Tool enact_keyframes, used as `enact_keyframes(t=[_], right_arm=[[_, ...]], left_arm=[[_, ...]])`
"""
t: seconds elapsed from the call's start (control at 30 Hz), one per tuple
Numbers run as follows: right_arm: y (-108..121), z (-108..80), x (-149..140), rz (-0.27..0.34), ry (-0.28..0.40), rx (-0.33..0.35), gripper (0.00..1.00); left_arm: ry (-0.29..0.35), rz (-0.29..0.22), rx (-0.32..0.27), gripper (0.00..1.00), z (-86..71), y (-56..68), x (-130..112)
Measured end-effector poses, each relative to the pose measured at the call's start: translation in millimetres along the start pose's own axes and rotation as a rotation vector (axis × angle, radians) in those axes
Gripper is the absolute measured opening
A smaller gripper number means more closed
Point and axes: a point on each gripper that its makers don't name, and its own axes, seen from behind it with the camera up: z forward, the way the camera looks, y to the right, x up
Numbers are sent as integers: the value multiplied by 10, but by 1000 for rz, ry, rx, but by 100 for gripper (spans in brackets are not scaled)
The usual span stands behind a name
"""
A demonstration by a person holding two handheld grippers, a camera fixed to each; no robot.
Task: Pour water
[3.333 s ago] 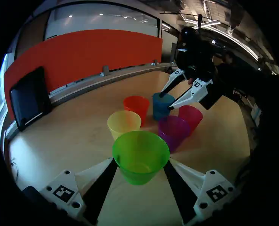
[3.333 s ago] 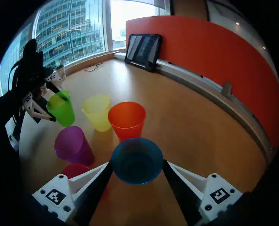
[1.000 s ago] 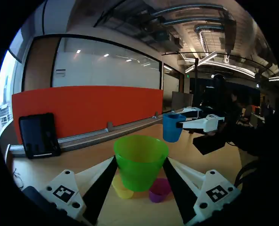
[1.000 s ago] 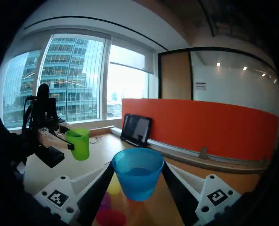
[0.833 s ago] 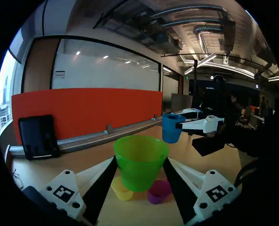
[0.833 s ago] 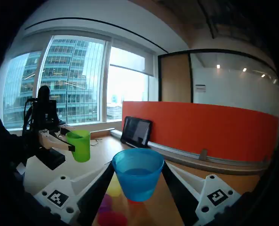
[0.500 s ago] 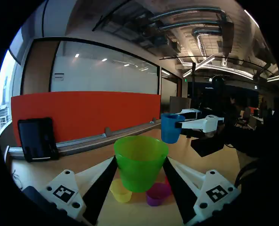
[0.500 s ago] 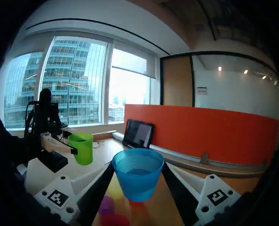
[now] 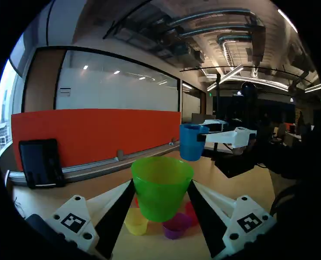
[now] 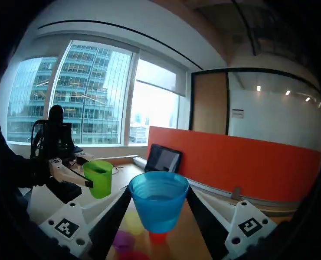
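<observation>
Since both cups are up in the air, well clear of the wooden table [image 9: 95, 190], any spill has a long way to fall.

The left gripper [image 9: 160, 184] has its fingers closed about halfway onto the sides of the green cup [image 9: 162, 197], which is upright. The right gripper [image 10: 158, 193] is closed the same way on the blue cup [image 10: 158, 203], also upright, and you can see water in it. I can't tell whether the green one has anything in it. From the left gripper view the blue cup sits farther off and to the right of the green one, apart from it and not over its mouth.

My guesses at what goes wrong:
- If the blue cup tips before its rim is over the green cup's mouth, the water misses and lands on the table and on the yellow cup [image 9: 135, 221], purple cup [image 9: 175, 225] and the others down there.
- These cups taper and look like thin plastic. Tilted, the blue one could slide out between the fingers, and a harder squeeze could buckle the wall and slosh water out.
- Bumping rim against rim could twist the green cup in its grip.
- A fast tip would overshoot the far edge.
</observation>
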Motion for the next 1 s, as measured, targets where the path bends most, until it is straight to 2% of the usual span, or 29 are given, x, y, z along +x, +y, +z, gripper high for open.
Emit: enact_keyframes(t=[0.5, 1.0], right_arm=[[-138, 57, 264, -148, 7, 24, 92], [-210, 111, 614, -351, 25, 26, 91]], left_arm=[[17, 8, -25, 84, -23, 143, 10], [30, 24, -49, 84, -18, 262, 18]])
